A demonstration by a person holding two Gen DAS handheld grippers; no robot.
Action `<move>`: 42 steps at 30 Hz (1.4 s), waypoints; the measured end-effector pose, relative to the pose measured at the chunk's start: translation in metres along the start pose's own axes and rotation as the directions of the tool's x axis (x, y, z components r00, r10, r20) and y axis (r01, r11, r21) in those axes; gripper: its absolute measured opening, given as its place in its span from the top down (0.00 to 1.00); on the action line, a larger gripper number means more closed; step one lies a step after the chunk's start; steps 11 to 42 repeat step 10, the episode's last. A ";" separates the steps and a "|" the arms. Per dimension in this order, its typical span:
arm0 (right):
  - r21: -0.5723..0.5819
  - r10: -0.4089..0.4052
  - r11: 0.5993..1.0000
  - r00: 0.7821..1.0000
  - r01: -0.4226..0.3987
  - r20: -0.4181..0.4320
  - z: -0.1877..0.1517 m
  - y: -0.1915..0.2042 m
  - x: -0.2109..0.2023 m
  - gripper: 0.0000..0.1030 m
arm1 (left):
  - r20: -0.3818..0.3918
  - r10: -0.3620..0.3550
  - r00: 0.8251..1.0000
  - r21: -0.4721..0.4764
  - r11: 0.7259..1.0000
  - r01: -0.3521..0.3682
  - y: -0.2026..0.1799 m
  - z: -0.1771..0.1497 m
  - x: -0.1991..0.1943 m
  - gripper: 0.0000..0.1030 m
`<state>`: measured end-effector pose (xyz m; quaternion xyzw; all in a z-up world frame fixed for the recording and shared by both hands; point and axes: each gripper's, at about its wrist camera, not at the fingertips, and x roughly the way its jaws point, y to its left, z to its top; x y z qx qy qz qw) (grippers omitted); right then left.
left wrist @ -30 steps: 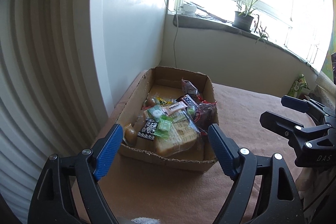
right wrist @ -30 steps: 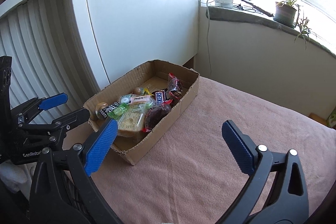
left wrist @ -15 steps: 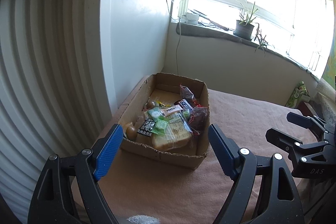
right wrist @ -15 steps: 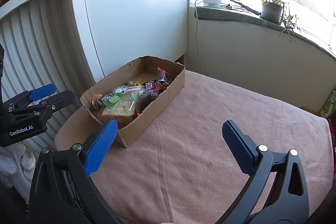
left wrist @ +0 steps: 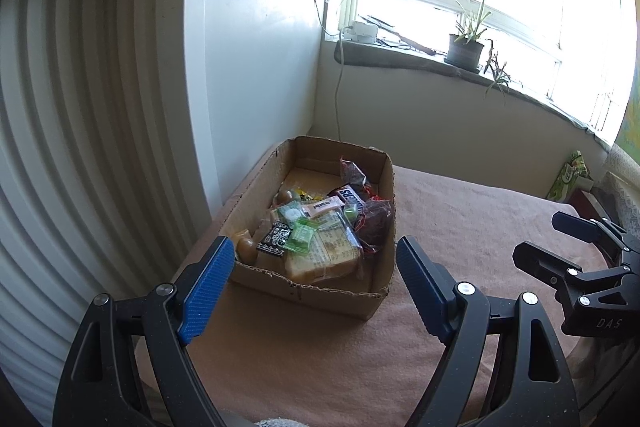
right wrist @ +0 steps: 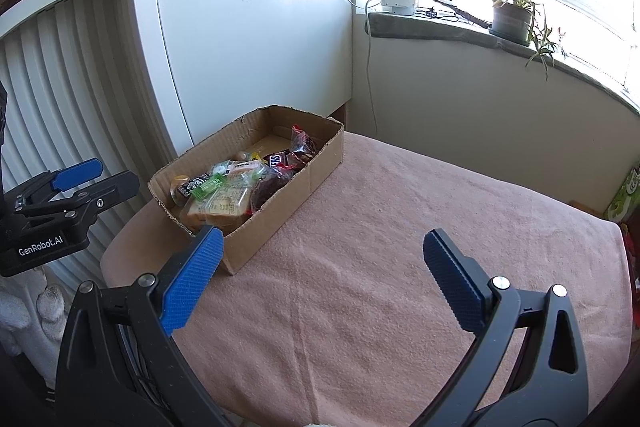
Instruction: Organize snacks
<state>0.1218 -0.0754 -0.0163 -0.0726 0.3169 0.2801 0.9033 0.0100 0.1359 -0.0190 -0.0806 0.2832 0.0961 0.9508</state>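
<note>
- The left tongs (left wrist: 315, 281) are spread wide and hold nothing, hanging just short of the near end of the cardboard box (left wrist: 320, 291).
- The right tongs (right wrist: 320, 263) are likewise spread and empty, over bare cloth to the right of the box.
- The snacks (left wrist: 320, 231) lie heaped in the open box: a wrapped slab of sliced bread (left wrist: 326, 259) at the near end, small green packets (left wrist: 301, 239) and a black patterned sachet (left wrist: 274, 239) on top, dark red-tied bags (left wrist: 374, 219) along the right wall.
- The box sits at the far left corner of the worktop (right wrist: 380, 267), which is draped in a pink cloth, close to a white cabinet (right wrist: 248, 35).
- A potted plant (right wrist: 512, 15) stands on the windowsill (right wrist: 440, 31) behind.
</note>
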 end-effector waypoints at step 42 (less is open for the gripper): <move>0.024 -0.013 1.000 1.000 0.013 -0.003 -0.005 -0.005 0.000 0.01 | 0.000 0.005 1.000 0.013 1.000 -0.005 -0.004 -0.006 0.000 0.19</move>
